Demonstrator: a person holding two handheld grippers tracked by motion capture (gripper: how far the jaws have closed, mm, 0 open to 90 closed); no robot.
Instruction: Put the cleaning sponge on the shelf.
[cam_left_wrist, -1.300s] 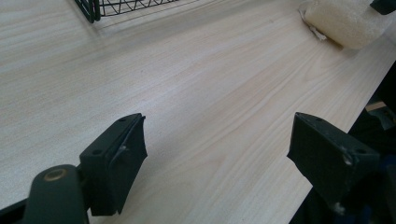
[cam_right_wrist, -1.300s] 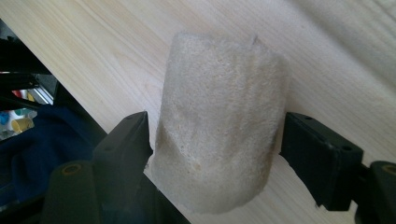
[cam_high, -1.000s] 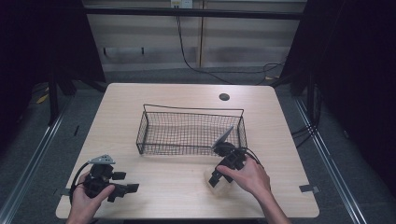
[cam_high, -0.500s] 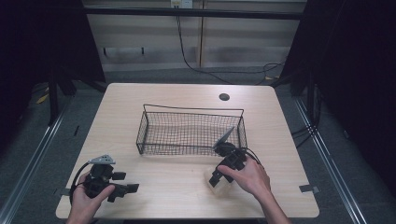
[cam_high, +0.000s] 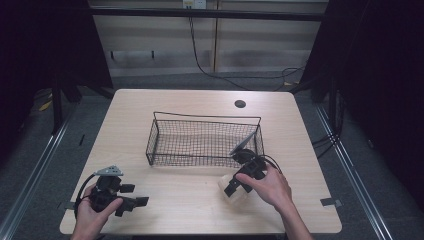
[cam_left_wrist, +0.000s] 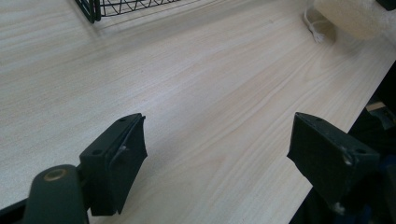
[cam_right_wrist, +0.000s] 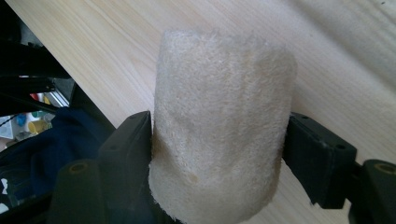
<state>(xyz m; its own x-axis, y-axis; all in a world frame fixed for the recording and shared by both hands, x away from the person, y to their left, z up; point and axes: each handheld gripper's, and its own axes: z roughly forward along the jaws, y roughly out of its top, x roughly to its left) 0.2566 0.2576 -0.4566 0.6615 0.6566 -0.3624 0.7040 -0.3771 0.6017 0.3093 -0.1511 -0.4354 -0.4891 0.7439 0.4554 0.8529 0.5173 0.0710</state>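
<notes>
Right gripper (cam_high: 234, 186) grasping a pale sponge (cam_high: 235, 191) near the front of the surface (cam_high: 200, 105).

In the right gripper view the jaws press both sides of the fuzzy sponge (cam_right_wrist: 219, 140); they have just been closing on it. From the wire basket (cam_high: 205, 142) at the middle of the surface, the sponge lies at about 5 o'clock, just outside the basket's near right corner. The left gripper (cam_high: 131, 202) rests at about 7 o'clock, well apart, its jaws spread wide with nothing between them.
</notes>
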